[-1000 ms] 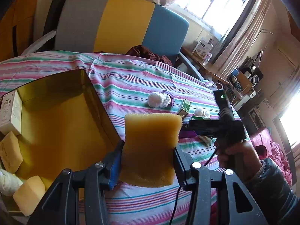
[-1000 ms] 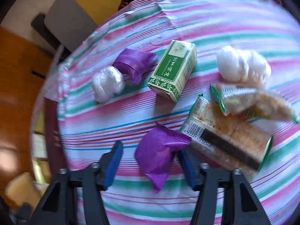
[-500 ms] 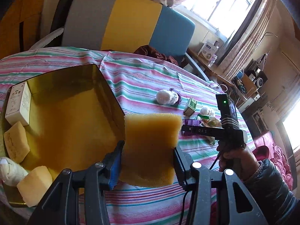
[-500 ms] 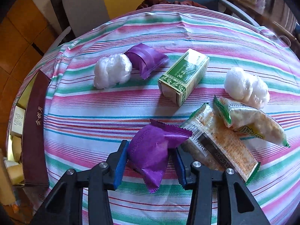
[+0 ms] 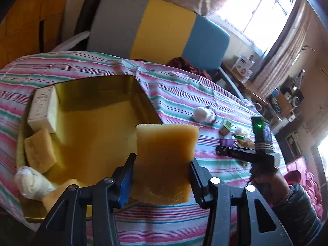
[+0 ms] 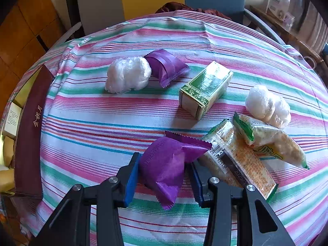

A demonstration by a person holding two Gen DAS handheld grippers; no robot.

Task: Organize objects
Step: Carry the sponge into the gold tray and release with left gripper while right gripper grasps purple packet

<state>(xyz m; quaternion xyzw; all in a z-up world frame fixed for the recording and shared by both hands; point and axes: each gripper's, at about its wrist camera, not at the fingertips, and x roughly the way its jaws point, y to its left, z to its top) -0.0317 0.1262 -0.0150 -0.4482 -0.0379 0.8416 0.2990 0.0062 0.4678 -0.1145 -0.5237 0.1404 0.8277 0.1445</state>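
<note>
My left tool [image 5: 162,165] grips a yellow sponge [image 5: 165,160], both pads pressed into its sides, held upright over the near right edge of the gold-lined box [image 5: 98,127]. In that box, at about nine o'clock from the sponge, lie a white carton [image 5: 44,108], another sponge piece [image 5: 40,150] and a white wrapped bundle [image 5: 30,181]. My right tool [image 6: 163,169] is clamped on a purple packet [image 6: 166,164] just above the striped counter [image 6: 92,127]. Touching the packet at three o'clock is a long cracker pack [image 6: 244,160], with a second cracker pack [image 6: 270,141] overlapping it. A green box [image 6: 206,88] lies at twelve o'clock, a white plastic ball [image 6: 266,105] at two, and another white ball [image 6: 127,74] touching a second purple packet [image 6: 166,66] at eleven.
</note>
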